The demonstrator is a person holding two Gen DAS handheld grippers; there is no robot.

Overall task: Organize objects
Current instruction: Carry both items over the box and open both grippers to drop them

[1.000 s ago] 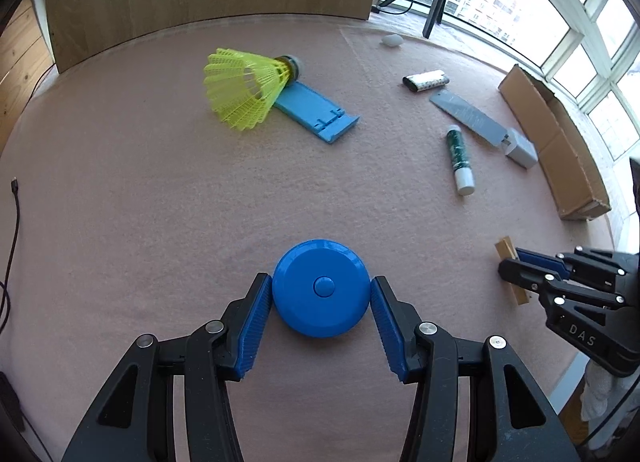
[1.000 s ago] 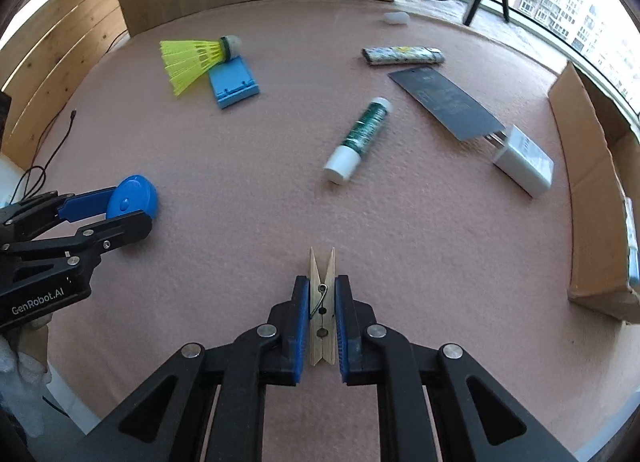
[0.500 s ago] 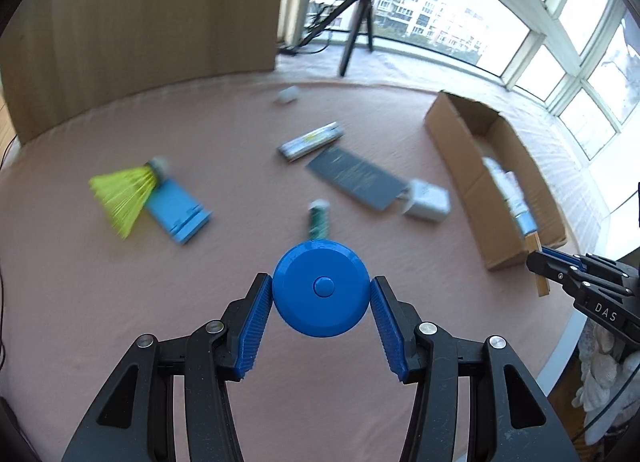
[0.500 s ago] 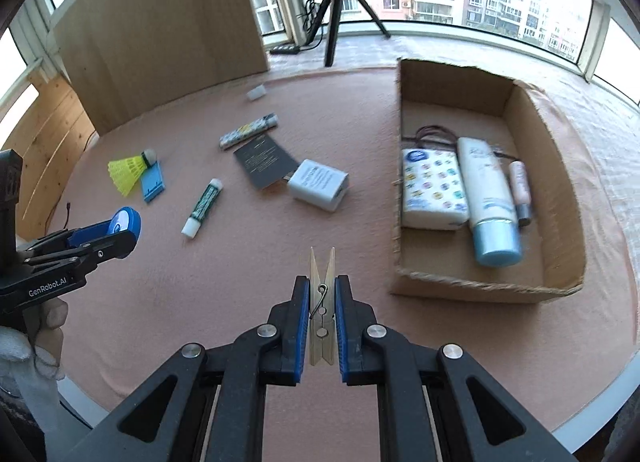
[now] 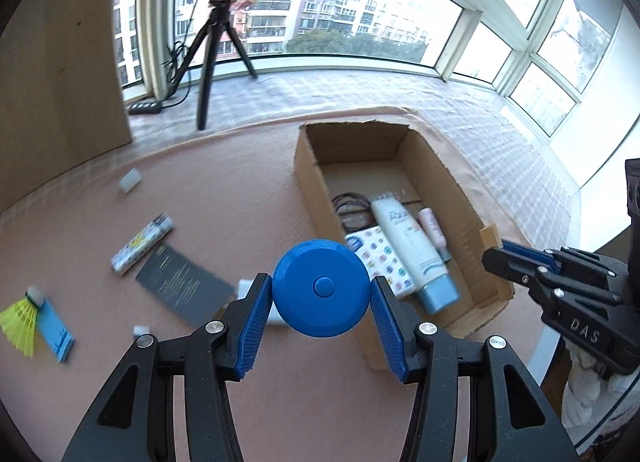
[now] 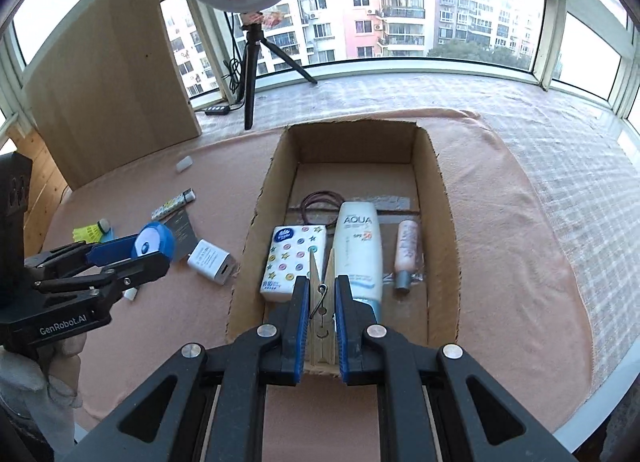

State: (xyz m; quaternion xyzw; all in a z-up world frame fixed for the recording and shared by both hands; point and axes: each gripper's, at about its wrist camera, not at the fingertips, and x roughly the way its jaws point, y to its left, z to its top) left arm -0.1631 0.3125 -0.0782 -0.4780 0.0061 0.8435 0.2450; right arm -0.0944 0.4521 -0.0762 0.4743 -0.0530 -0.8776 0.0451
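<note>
Blue disc [image 5: 321,293] pinched between fingers of left gripper [image 5: 321,316], held in air left of box [image 6: 256,230]. Clothespin [image 6: 321,298] pinched between pressed fingers of right gripper [image 6: 322,314], above box near end. Box open-topped, on pink counter [image 6: 512,246]. Inside box: tissue pack [image 6: 291,260], white tube [image 6: 357,250], pink tube [image 6: 407,256], dark cord loop [image 6: 320,202]. On counter left of box: white adapter [image 6: 209,262], dark card [image 5: 184,288], patterned tube [image 5: 142,242], yellow shuttlecock [image 5: 18,326], light-blue stand [image 5: 56,332]. Beyond box: tripod [image 6: 252,74].
</note>
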